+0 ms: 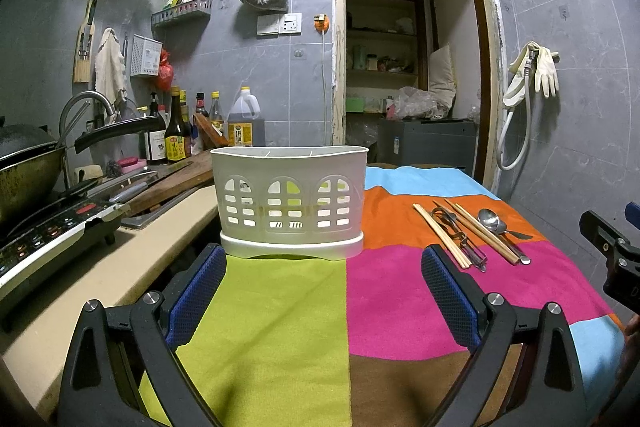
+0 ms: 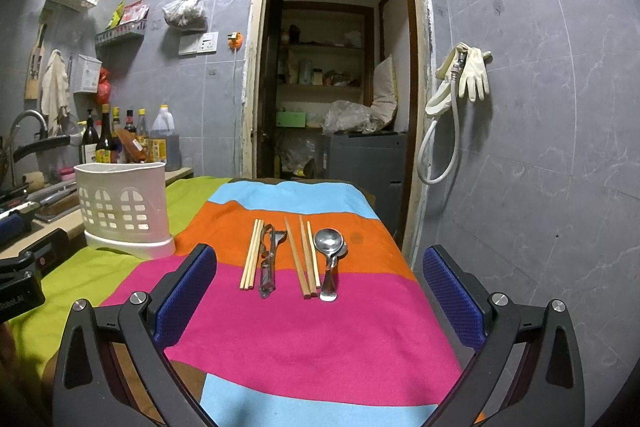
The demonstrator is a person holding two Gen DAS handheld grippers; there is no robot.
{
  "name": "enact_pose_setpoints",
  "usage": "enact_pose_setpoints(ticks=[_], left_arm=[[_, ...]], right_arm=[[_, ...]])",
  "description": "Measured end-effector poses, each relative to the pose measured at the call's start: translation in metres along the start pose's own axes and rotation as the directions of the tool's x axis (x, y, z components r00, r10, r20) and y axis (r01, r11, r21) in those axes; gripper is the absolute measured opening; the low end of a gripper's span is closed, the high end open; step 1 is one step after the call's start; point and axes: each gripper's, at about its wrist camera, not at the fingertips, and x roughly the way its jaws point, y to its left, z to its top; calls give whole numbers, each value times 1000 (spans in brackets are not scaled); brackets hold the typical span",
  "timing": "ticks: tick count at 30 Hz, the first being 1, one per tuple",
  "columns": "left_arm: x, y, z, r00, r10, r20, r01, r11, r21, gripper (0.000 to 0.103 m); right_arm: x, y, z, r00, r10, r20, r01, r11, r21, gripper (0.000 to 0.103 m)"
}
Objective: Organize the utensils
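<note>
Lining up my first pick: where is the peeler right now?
In the right wrist view the peeler lies on the striped cloth, between the left chopsticks and the right chopsticks, right of the white caddy.

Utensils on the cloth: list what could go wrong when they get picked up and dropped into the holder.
1. The chopsticks, peeler and spoon lie close together, so the open jaws may nudge a neighbour.
2. They lie flat on soft cloth, which may bunch.
3. The light holder stands free and may tip.

Black tool point(image 2: 320, 291), blue textured pads point(image 2: 186, 297)
</note>
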Motion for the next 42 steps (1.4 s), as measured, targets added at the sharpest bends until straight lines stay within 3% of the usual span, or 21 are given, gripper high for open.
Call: enact_pose_setpoints(ticks=[42], left_arm=[[3, 2, -1, 1000, -1, -9, 1, 1000, 2, 96]], right_arm=[[6, 2, -3, 1000, 3, -14, -3, 1000, 2, 103]])
